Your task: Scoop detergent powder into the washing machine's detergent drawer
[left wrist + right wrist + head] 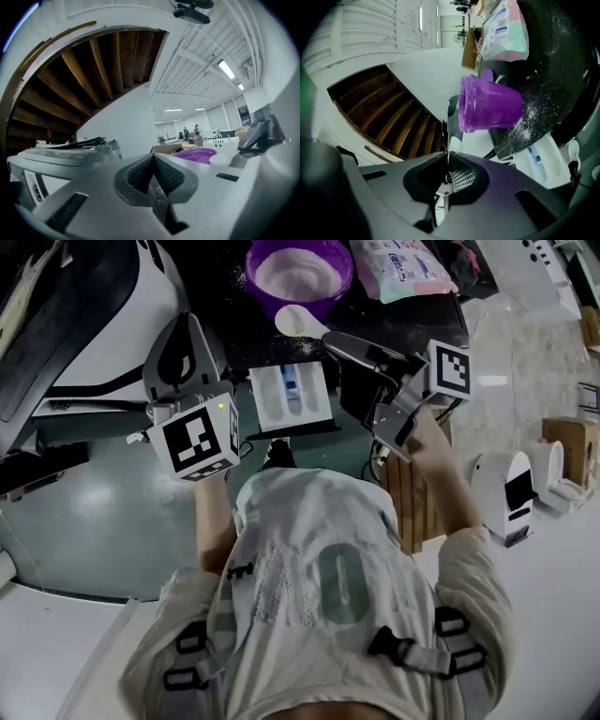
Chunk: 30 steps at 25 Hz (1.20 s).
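A purple bowl (298, 273) of white detergent powder stands on the washing machine's dark top (234, 329), which is dusted with spilt powder. Just in front of the bowl hovers a white scoop (298, 322), and my right gripper (332, 337) is shut on its handle. In the right gripper view the thin handle (448, 154) runs between the shut jaws toward the bowl (487, 105). Below the scoop the white detergent drawer (291, 395) stands pulled out. My left gripper (190, 326) is to the drawer's left, shut and holding nothing (152, 157).
A pink-and-white packet (401, 266) lies right of the bowl. A wooden crate (412, 493), a small white device (506, 493) and a cardboard box (572, 442) stand on the floor at the right. Another black-and-white machine (84, 324) is at the left.
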Each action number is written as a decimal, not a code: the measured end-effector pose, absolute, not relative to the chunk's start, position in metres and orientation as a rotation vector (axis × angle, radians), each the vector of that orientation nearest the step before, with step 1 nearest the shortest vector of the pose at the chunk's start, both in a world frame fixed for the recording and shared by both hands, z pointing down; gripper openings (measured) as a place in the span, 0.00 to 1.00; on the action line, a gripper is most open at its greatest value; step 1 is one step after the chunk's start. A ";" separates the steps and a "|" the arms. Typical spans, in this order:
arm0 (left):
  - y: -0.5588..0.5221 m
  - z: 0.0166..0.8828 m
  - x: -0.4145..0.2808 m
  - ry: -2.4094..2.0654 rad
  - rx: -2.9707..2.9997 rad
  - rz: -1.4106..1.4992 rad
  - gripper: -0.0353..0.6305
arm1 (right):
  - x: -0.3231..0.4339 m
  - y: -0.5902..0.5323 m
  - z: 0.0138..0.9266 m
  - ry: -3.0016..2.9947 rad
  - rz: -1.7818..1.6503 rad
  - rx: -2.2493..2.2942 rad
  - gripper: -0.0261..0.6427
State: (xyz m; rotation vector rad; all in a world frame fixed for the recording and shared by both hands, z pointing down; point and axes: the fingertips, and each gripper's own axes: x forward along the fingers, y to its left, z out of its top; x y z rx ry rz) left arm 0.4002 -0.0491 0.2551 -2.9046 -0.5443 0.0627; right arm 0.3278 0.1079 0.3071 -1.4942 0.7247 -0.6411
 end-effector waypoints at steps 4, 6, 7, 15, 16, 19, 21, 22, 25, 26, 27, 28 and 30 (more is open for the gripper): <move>-0.060 0.262 0.389 -0.491 -2.913 0.037 0.09 | 0.306 0.086 0.329 0.772 -0.750 -1.466 0.05; -0.062 0.264 0.385 -0.488 -2.916 0.047 0.09 | 0.296 0.074 0.345 0.796 -0.809 -1.444 0.05; -0.063 0.265 0.384 -0.488 -2.917 0.053 0.09 | 0.292 0.068 0.354 0.807 -0.846 -1.430 0.05; -0.074 0.283 0.382 -0.469 -2.956 0.000 0.09 | 0.277 0.037 0.432 0.819 -1.100 -1.420 0.05; -0.075 0.284 0.383 -0.469 -2.956 0.000 0.09 | 0.277 0.036 0.438 0.817 -1.116 -1.428 0.05; -0.076 0.289 0.386 -0.460 -2.959 -0.015 0.09 | 0.275 0.036 0.454 0.799 -1.157 -1.423 0.05; -0.077 0.290 0.386 -0.457 -2.962 -0.020 0.09 | 0.272 0.038 0.463 0.784 -1.175 -1.415 0.05; -0.077 0.290 0.386 -0.457 -2.964 -0.018 0.09 | 0.270 0.039 0.467 0.778 -1.185 -1.417 0.05; -0.078 0.287 0.387 -0.462 -2.974 -0.005 0.09 | 0.268 0.042 0.477 0.773 -1.214 -1.440 0.05; -0.078 0.287 0.387 -0.462 -2.975 -0.003 0.09 | 0.269 0.042 0.479 0.779 -1.222 -1.456 0.05; -0.078 0.286 0.388 -0.462 -2.975 -0.003 0.09 | 0.269 0.043 0.481 0.787 -1.231 -1.477 0.05; -0.078 0.286 0.388 -0.463 -2.974 -0.002 0.09 | 0.270 0.043 0.482 0.795 -1.240 -1.502 0.05; -0.078 0.286 0.389 -0.463 -2.971 -0.002 0.09 | 0.273 0.043 0.485 0.813 -1.264 -1.567 0.05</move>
